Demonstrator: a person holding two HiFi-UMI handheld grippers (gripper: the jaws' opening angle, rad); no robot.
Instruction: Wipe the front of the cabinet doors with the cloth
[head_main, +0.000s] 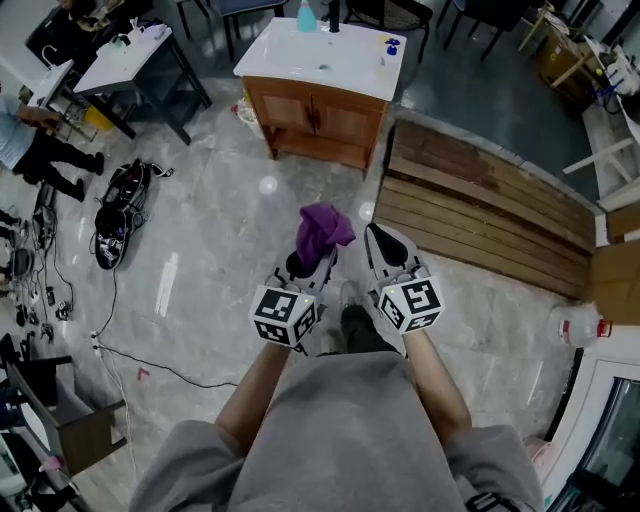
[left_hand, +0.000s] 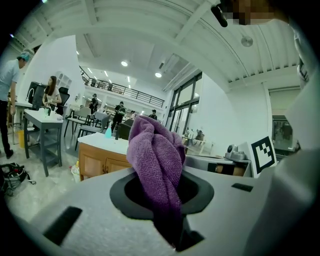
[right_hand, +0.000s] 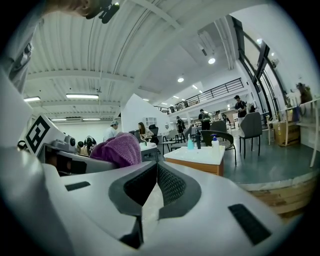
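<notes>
The wooden cabinet (head_main: 318, 118) with a white top stands on the floor some way ahead of me, its two doors facing me. My left gripper (head_main: 305, 262) is shut on a purple cloth (head_main: 321, 231), which bunches up above the jaws. In the left gripper view the cloth (left_hand: 157, 157) fills the gap between the jaws, and the cabinet (left_hand: 101, 163) shows behind it. My right gripper (head_main: 384, 248) is held beside the left one, shut with nothing in it. The right gripper view shows its jaws (right_hand: 155, 184) closed, the cloth (right_hand: 118, 150) to the left and the cabinet (right_hand: 199, 160) ahead.
A raised wooden plank platform (head_main: 482, 208) runs to the right of the cabinet. Bottles (head_main: 306, 15) stand on the cabinet top. Bags and cables (head_main: 118, 212) lie on the floor at left, near a table (head_main: 134, 62) and a person (head_main: 30, 140). A plastic bottle (head_main: 575, 325) lies at right.
</notes>
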